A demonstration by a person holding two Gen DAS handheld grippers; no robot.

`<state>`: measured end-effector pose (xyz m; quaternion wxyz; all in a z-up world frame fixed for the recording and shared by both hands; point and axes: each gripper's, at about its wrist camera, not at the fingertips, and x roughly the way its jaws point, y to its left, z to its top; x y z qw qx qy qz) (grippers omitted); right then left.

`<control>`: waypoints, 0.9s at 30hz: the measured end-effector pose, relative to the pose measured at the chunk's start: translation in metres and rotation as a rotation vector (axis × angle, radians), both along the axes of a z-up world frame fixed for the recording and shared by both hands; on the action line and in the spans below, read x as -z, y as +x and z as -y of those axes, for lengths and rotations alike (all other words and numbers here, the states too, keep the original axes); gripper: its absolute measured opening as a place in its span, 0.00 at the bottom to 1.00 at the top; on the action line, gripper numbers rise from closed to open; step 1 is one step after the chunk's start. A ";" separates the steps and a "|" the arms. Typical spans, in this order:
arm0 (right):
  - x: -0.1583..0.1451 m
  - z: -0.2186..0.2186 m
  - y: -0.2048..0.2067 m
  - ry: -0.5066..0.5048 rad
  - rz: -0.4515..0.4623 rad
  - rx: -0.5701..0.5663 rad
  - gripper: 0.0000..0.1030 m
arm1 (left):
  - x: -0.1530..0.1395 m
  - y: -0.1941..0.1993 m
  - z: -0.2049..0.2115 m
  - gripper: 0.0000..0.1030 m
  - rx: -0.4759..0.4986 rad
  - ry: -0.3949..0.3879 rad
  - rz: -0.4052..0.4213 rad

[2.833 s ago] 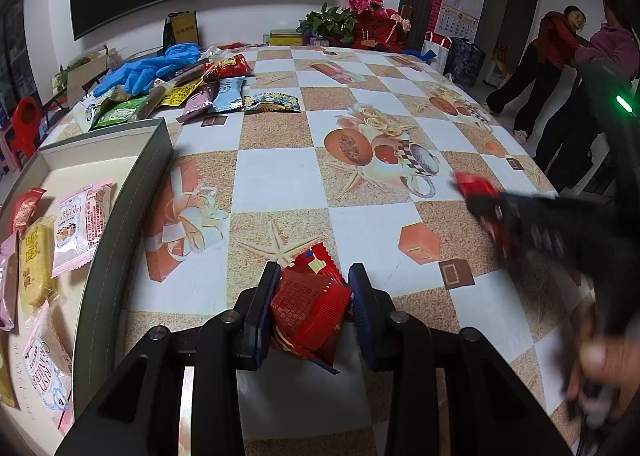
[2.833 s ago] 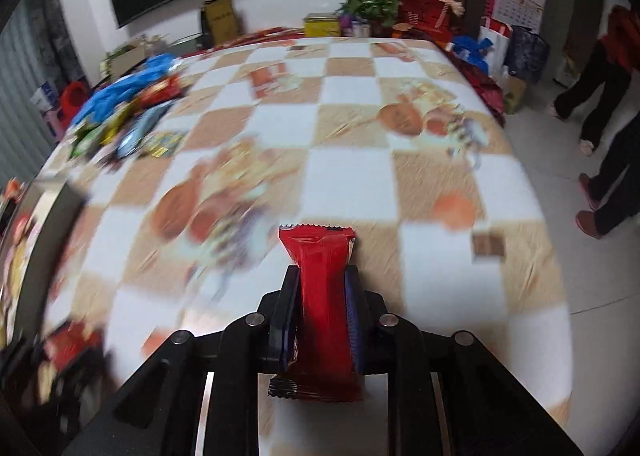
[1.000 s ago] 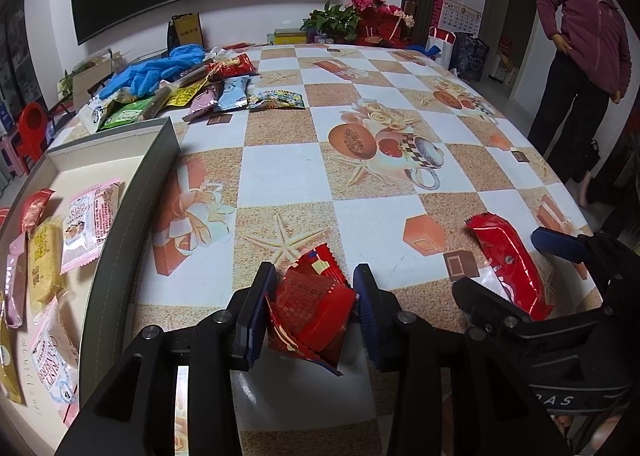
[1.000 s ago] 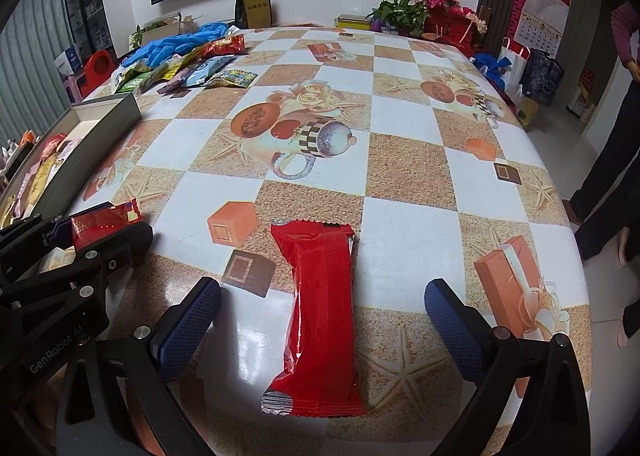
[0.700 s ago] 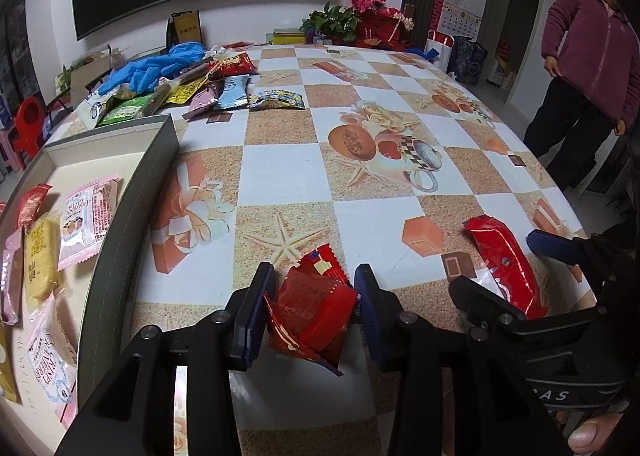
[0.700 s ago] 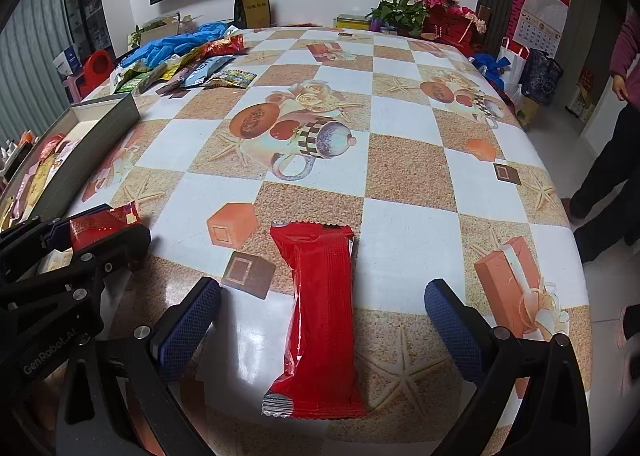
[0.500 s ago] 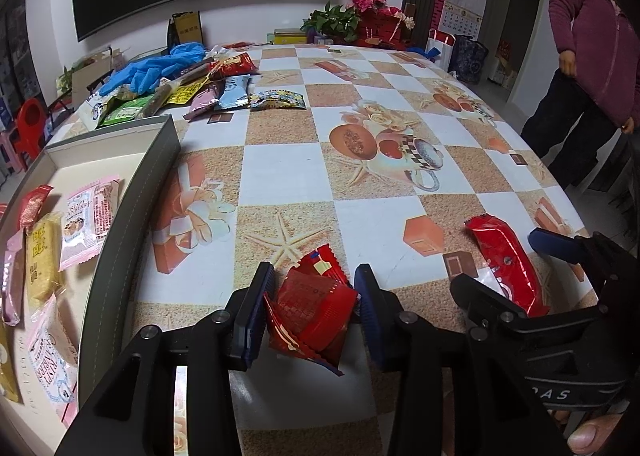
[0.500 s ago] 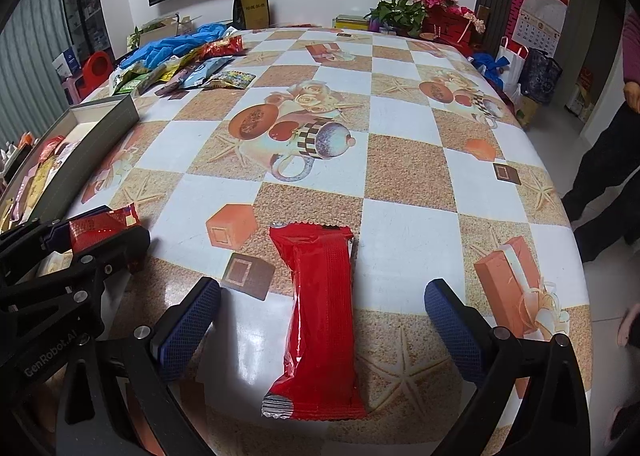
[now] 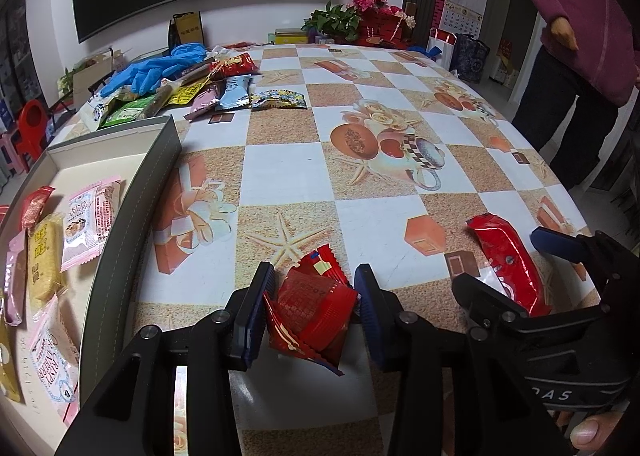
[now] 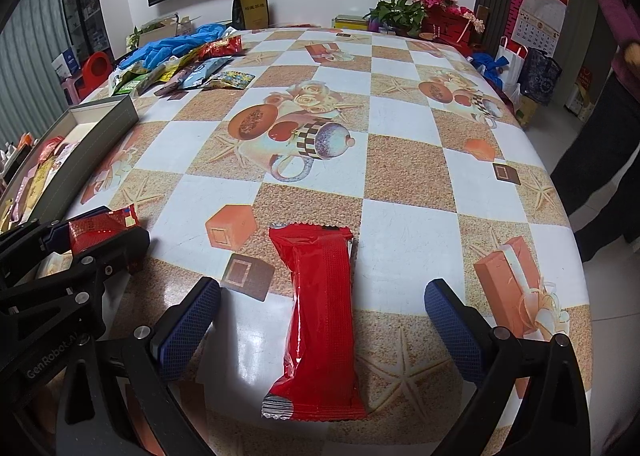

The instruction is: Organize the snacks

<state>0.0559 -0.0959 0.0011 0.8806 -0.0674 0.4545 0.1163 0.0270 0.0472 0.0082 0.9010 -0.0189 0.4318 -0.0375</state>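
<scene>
My left gripper (image 9: 314, 296) is shut on a small red snack packet (image 9: 312, 308), held just above the table's near edge; it also shows in the right wrist view (image 10: 100, 234). My right gripper (image 10: 322, 320) is open wide, and a long red snack bar (image 10: 320, 316) lies flat on the table between its blue pads, touching neither. The bar also shows in the left wrist view (image 9: 506, 260). A grey tray (image 9: 132, 192) at the left holds several snack packets.
A pile of loose snack packets (image 9: 224, 90) and blue gloves (image 9: 160, 66) lies at the table's far left. Flowers and boxes (image 10: 420, 12) stand at the far edge. A person in a purple top (image 9: 576, 36) stands right of the table.
In the oldest frames my right gripper was shut on the red bar; it has since opened and the bar lies on the table. Over the last second nothing has moved.
</scene>
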 end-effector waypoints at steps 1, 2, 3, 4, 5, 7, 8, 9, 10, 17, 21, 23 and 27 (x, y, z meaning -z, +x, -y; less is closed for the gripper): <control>0.000 0.000 0.000 0.000 0.000 0.000 0.99 | 0.000 0.000 0.000 0.44 0.000 0.000 0.000; 0.000 0.000 0.000 0.000 0.000 0.000 0.99 | 0.000 0.000 -0.001 0.44 0.000 0.000 0.000; 0.000 0.000 0.000 0.000 0.000 0.000 0.99 | 0.000 0.000 0.000 0.44 0.001 0.000 0.000; 0.000 0.000 0.000 0.000 -0.001 0.000 0.99 | 0.000 0.001 0.001 0.45 0.002 0.004 -0.001; 0.000 0.000 0.000 -0.001 -0.001 0.000 0.99 | 0.000 0.000 0.001 0.46 0.004 0.011 -0.001; 0.000 0.001 -0.001 -0.004 -0.010 -0.004 0.99 | 0.000 0.000 0.003 0.49 0.007 0.021 -0.002; -0.001 0.002 -0.001 -0.006 -0.018 -0.007 0.99 | 0.000 0.000 0.004 0.53 0.009 0.026 -0.004; -0.001 0.002 -0.001 -0.007 -0.023 -0.009 0.99 | 0.001 0.000 0.004 0.57 0.006 0.035 -0.007; -0.001 0.004 -0.001 -0.007 -0.028 -0.010 0.99 | 0.001 0.001 0.005 0.63 0.003 0.039 -0.010; -0.002 0.009 -0.004 -0.010 -0.041 -0.013 0.99 | 0.002 0.001 0.006 0.65 0.006 0.036 -0.014; -0.001 0.008 -0.003 -0.007 -0.033 -0.017 0.99 | 0.001 0.000 0.006 0.53 0.020 0.031 -0.006; -0.001 0.006 -0.004 -0.008 -0.029 -0.036 0.99 | 0.001 -0.002 0.008 0.46 0.037 0.032 -0.003; -0.005 0.002 -0.007 -0.009 -0.025 -0.069 0.81 | -0.001 -0.005 0.009 0.42 0.056 0.021 -0.003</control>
